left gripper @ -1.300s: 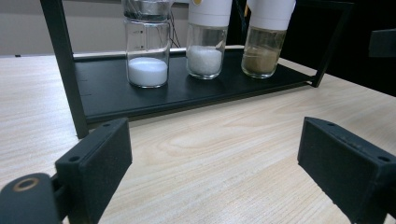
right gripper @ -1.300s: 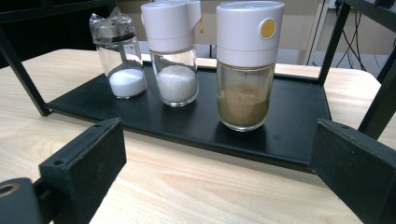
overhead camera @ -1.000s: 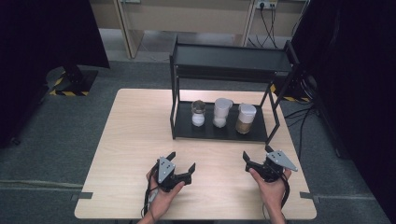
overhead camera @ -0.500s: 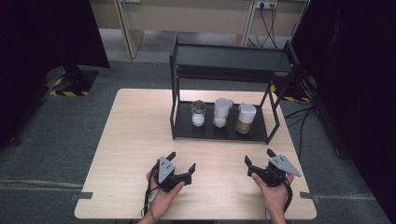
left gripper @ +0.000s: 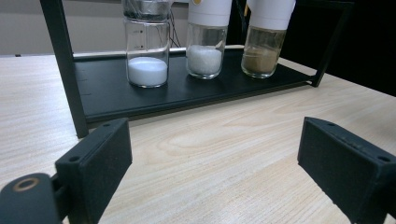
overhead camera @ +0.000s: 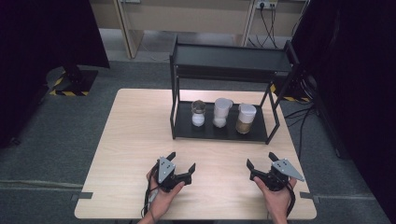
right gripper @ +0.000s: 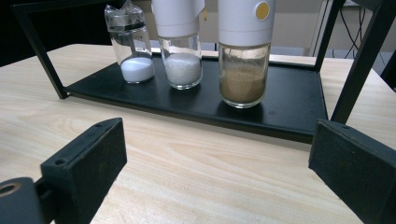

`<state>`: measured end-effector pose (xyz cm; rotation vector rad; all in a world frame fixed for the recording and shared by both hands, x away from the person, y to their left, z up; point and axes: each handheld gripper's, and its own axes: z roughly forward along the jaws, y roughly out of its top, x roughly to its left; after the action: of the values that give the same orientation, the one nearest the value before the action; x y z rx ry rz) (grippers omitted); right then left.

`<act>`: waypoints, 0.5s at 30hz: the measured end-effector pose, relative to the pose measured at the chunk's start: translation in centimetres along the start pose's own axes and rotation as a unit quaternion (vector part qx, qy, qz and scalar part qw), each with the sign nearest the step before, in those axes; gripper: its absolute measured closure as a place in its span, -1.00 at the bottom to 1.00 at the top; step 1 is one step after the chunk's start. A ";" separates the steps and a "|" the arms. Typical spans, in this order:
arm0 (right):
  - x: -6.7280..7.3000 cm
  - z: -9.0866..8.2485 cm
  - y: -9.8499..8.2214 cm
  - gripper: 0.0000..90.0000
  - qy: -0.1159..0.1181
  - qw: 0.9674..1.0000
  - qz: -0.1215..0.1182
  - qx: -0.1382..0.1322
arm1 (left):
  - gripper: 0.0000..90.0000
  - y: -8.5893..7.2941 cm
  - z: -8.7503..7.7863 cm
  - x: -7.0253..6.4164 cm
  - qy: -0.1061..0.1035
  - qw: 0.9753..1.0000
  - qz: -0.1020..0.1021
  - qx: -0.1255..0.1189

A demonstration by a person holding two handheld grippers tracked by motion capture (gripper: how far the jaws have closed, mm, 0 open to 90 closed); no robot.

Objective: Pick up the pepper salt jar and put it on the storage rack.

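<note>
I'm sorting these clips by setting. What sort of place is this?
Probably a lab or test room, not a kitchen: a bare wooden table on grey carpet, black curtains at the sides, wall sockets with cables behind.

The high view looks forward and down from above the person's side, taking in the whole surface (overhead camera: 140, 135) and the black rack (overhead camera: 229, 56) at its far edge. The left gripper view sits low, just above the wood, facing the rack from its left front, close to the three jars (left gripper: 204, 42). The right gripper view sits equally low, facing the same rack from its right front. All three views share the rack's bottom tray (right gripper: 289, 100) and the jars on it.
</note>
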<state>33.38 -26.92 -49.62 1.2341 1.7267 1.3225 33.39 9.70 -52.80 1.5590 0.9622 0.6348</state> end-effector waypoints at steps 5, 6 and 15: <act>-0.1 -0.4 -0.2 -0.90 0.000 1.000 -0.002 -0.002 | -0.79 0.0 0.0 0.0 0.000 1.000 -0.001 0.000; -0.1 -0.5 -0.3 -0.90 0.000 1.000 0.000 -0.002 | -0.79 0.0 0.0 0.0 0.000 1.000 -0.001 -0.001; -0.3 -0.9 -0.6 -0.90 -0.003 1.000 -0.003 -0.001 | -0.79 0.0 0.0 0.0 0.000 1.000 0.000 0.000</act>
<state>32.48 -27.60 -49.96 1.2297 1.7239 1.3156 33.38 9.70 -52.80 1.5592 0.9618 0.6357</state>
